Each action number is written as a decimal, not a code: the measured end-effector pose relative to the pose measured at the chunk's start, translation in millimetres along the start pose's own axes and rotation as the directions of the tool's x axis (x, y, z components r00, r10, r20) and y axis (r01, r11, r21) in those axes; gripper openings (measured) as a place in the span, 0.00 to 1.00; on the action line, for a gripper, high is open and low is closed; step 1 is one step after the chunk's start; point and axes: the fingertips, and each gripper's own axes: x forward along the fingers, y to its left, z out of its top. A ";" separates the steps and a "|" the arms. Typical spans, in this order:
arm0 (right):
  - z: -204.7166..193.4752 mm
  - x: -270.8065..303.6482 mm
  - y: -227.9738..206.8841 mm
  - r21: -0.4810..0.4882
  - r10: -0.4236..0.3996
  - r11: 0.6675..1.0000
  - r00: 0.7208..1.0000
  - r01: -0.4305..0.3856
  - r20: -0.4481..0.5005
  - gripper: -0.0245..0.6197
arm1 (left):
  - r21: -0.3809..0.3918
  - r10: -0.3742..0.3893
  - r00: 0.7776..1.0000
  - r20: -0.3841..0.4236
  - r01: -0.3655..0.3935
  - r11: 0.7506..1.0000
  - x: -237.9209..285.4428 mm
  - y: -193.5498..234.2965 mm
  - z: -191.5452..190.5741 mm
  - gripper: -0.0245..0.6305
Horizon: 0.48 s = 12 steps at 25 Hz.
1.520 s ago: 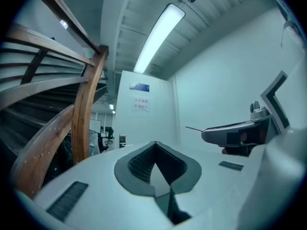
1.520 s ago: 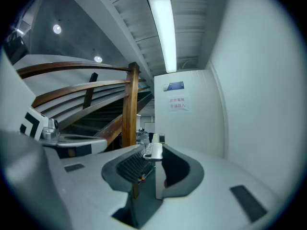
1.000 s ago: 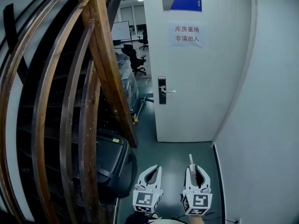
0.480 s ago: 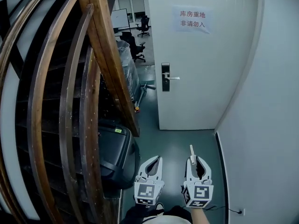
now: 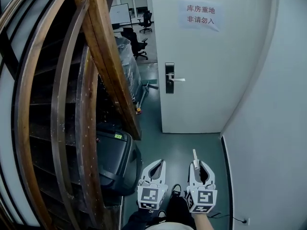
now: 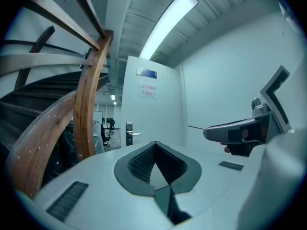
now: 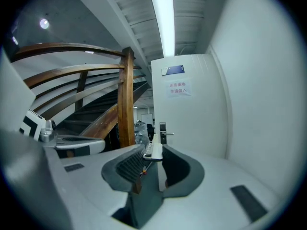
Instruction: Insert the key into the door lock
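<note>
Two claws sit low and side by side in the head view, and only one carries anything. The right claw (image 5: 196,164) is clamped on a flat pale metal key (image 5: 194,155); the right gripper view shows the key (image 7: 154,147) pinched between the ribbed pads, its blade running forward past the tips. The left claw (image 5: 158,163) has its tips together with nothing between them, as the left gripper view (image 6: 154,143) confirms.

Ahead, well apart from both claws, stands the white door (image 5: 211,71). The black lock plate (image 5: 169,78) with its silver lever handle (image 5: 178,79) sits on the door's left edge, higher than the claws and a little left of the right claw's line. The key's long axis already points roughly toward the door, so the coming move likely calls for a long carry forward, up and slightly left. The keyhole itself is too small to make out.

A paper notice (image 5: 200,15) hangs on the door above. To the left, a curved wooden stair rail (image 5: 108,56) rises, and beneath it rests a black rounded case (image 5: 112,159), lid shut, contents hidden.
</note>
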 end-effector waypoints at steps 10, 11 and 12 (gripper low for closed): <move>20.1 131.8 -34.8 0.005 0.086 0.996 0.996 -0.086 -0.008 0.22 | 0.002 0.061 0.998 0.020 -0.061 0.998 130.1 40.6 20.2 0.04; 22.2 143.7 -37.1 0.005 0.097 0.995 0.995 -0.097 -0.012 0.22 | 0.001 0.067 0.998 0.019 -0.067 0.998 141.2 43.3 21.8 0.04; 24.0 155.2 -39.3 0.005 0.108 0.994 0.994 -0.107 -0.015 0.22 | -0.001 0.072 0.997 0.018 -0.072 0.997 151.7 46.0 22.9 0.04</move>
